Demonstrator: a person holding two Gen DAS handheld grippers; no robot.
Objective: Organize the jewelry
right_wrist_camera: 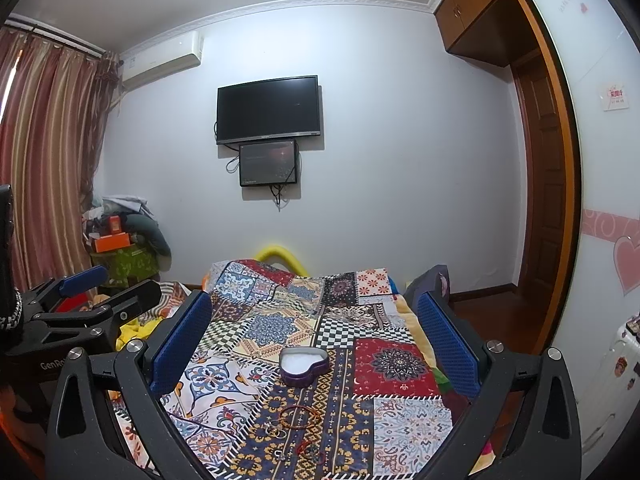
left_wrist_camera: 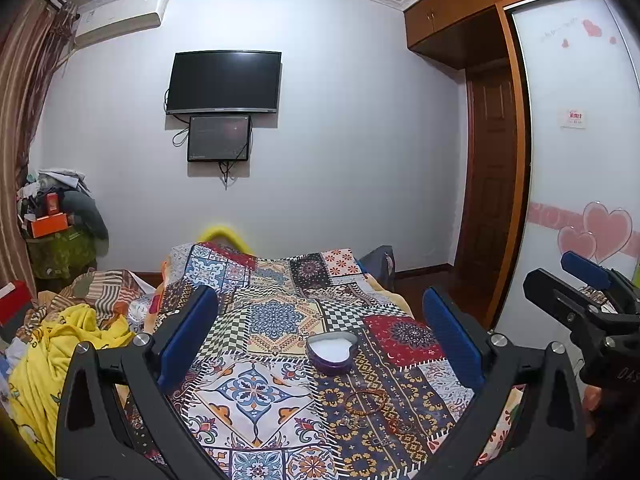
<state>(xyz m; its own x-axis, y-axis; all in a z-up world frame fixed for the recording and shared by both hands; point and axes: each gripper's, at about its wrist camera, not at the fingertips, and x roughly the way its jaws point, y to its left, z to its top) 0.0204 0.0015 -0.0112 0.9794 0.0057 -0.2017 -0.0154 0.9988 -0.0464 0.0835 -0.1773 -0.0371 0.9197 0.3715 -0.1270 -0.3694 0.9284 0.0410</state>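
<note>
A purple heart-shaped tin [left_wrist_camera: 331, 351] with a white lining sits open on the patterned bedspread [left_wrist_camera: 256, 320]; it also shows in the right wrist view [right_wrist_camera: 304, 365]. In front of it lie an orange-red bead bracelet [left_wrist_camera: 366, 400] [right_wrist_camera: 300, 416], small silver rings [right_wrist_camera: 276, 432] and a red string piece [right_wrist_camera: 312, 450]. My left gripper [left_wrist_camera: 320, 320] is open and empty, held above the bed short of the jewelry. My right gripper [right_wrist_camera: 316, 328] is open and empty, held beside it; it shows at the right edge of the left wrist view [left_wrist_camera: 580, 284].
Crumpled yellow and striped bedding [left_wrist_camera: 80, 328] lies left of the bedspread. A cluttered pile with an orange box [left_wrist_camera: 48, 224] stands by the curtain. A TV [left_wrist_camera: 224, 82] hangs on the far wall. A wardrobe with heart stickers [left_wrist_camera: 592, 232] and a wooden door are to the right.
</note>
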